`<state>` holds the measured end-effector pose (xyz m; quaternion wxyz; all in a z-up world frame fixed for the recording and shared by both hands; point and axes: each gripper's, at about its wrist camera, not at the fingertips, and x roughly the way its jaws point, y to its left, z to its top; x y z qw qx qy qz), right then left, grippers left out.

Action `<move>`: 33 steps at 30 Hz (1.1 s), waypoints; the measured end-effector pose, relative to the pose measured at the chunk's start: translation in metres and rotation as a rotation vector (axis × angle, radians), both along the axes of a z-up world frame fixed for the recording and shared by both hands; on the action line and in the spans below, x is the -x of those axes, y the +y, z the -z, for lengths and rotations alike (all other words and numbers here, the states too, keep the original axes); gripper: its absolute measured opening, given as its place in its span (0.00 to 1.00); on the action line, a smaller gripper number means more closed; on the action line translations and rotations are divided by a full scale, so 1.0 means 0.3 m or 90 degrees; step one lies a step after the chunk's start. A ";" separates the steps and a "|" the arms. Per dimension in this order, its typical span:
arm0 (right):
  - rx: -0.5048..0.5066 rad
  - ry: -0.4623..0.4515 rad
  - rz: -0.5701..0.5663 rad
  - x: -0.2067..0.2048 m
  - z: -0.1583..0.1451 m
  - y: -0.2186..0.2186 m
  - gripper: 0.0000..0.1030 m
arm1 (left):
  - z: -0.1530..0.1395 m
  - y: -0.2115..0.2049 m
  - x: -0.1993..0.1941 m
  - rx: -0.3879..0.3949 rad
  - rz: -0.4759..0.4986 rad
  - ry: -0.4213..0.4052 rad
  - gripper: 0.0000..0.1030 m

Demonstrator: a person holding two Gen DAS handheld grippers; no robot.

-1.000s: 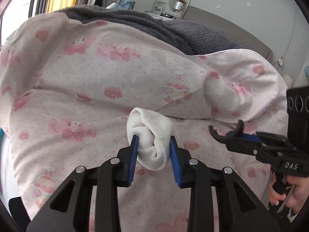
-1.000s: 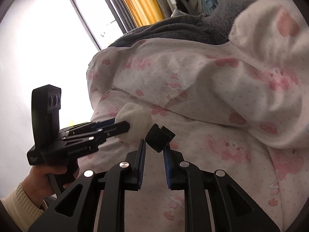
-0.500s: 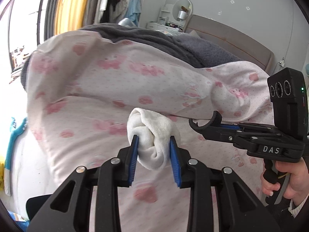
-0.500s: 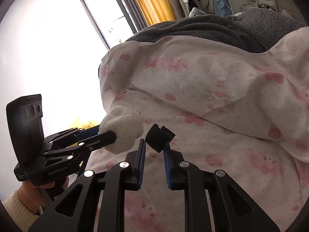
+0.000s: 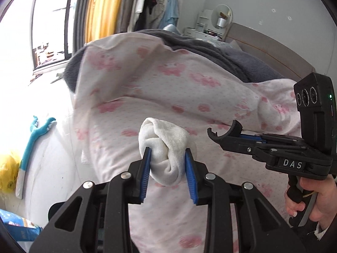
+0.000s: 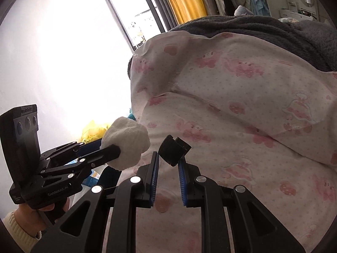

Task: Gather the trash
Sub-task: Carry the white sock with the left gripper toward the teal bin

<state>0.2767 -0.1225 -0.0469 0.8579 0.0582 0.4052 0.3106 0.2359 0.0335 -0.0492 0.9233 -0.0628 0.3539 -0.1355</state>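
My left hand-held gripper point(image 5: 167, 160) was clamped on a white wad point(image 5: 164, 149), cloth or tissue, I could not tell which. It sat upright between the blue pads point(image 5: 146, 168), bulging above and ahead of the tips, its long axis running roughly along the fingers. My right hand-held gripper point(image 6: 167, 164) was closed on a small black piece point(image 6: 173, 151), which stuck out just past its tips, tilted; in the left view it showed as a curved clip point(image 5: 225, 131).

Both loads hung above the pink-printed quilt point(image 5: 179, 97) on the bed, touching nothing but the pads. The two hand-held grippers pointed nearly the same way, side by side, the right one near but clear of the left.

The relation the coming move turned on, as I judged it, was where the trash should go. A yellow bag point(image 6: 92, 129) showed low beyond the bed's edge, on the left side, past the wad in the right view, and at the far left in the left view point(image 5: 7, 175). If that was the bin, my left hand was the nearer, and the wad would go first. I could not see the bag's mouth.
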 end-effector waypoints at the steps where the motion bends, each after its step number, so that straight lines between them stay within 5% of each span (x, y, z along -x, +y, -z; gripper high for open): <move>1: 0.002 -0.002 -0.004 0.001 0.001 0.018 0.18 | 0.000 0.017 0.006 0.003 -0.005 0.001 0.33; 19: 0.043 -0.040 -0.079 0.045 -0.014 0.320 0.18 | 0.057 0.277 0.078 -0.007 -0.074 0.049 0.33; 33: 0.030 -0.027 -0.134 0.091 0.000 0.499 0.18 | 0.217 0.424 0.104 -0.016 -0.105 0.173 0.33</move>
